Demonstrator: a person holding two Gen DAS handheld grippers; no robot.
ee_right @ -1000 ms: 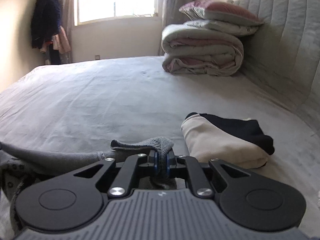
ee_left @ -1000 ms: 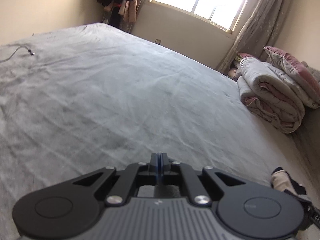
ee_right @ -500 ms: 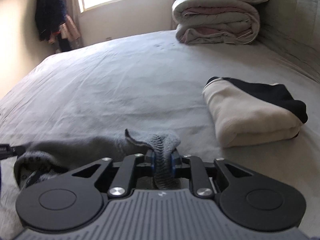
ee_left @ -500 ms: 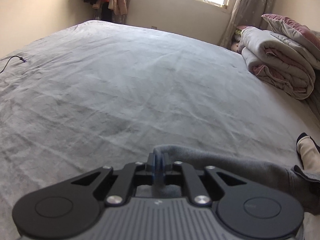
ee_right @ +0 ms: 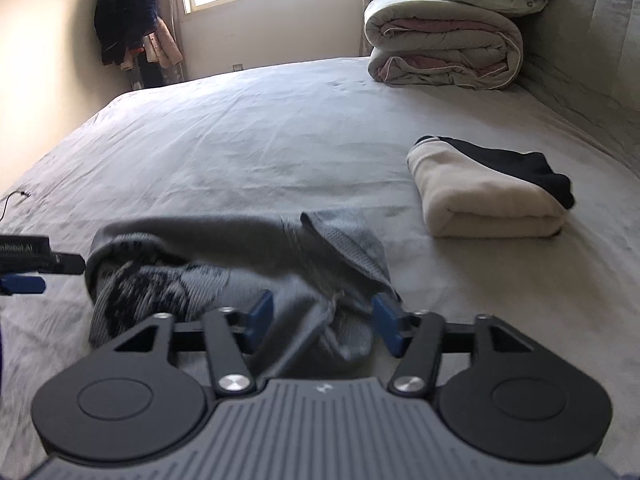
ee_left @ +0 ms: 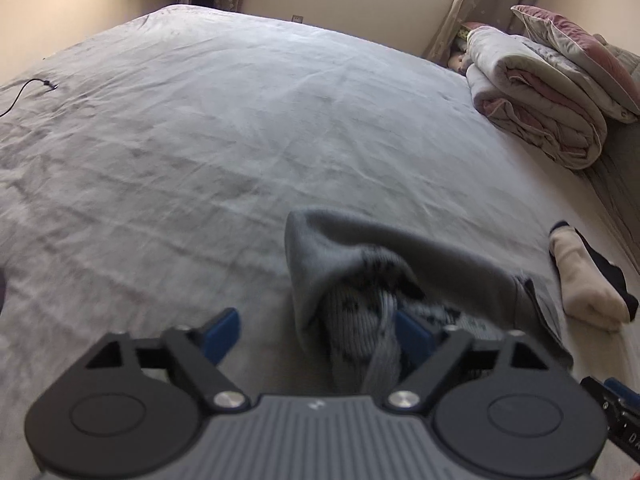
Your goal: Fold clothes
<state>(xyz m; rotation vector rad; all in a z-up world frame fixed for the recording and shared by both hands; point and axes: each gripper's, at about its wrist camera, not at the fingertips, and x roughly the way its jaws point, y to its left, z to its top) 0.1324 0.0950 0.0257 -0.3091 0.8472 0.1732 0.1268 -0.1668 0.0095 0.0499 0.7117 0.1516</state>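
Already, one cream-and-black folded garment (ee_right: pixel 486 196) is lying done on the grey bed (ee_right: pixel 248 140). Both the left hand-held gripper (ee_left: pixel 316 334) and right hand-held gripper (ee_right: pixel 322 322) are opening, releasing the grey patterned knit sweater (ee_right: pixel 224 268), bunched alongside, folding unfinished.

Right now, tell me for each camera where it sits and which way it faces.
Left wrist: sits on the left gripper, looking down across the bed toward the window wall; its opening blue fingers show, the grey sweater between them.
Right wrist: sits on the right gripper, facing the window and headboard; its opening fingers straddle the sweater, the left gripper's tip at the left edge.
Shared: sweater, folded cream-and-black garment, rolled quilt.
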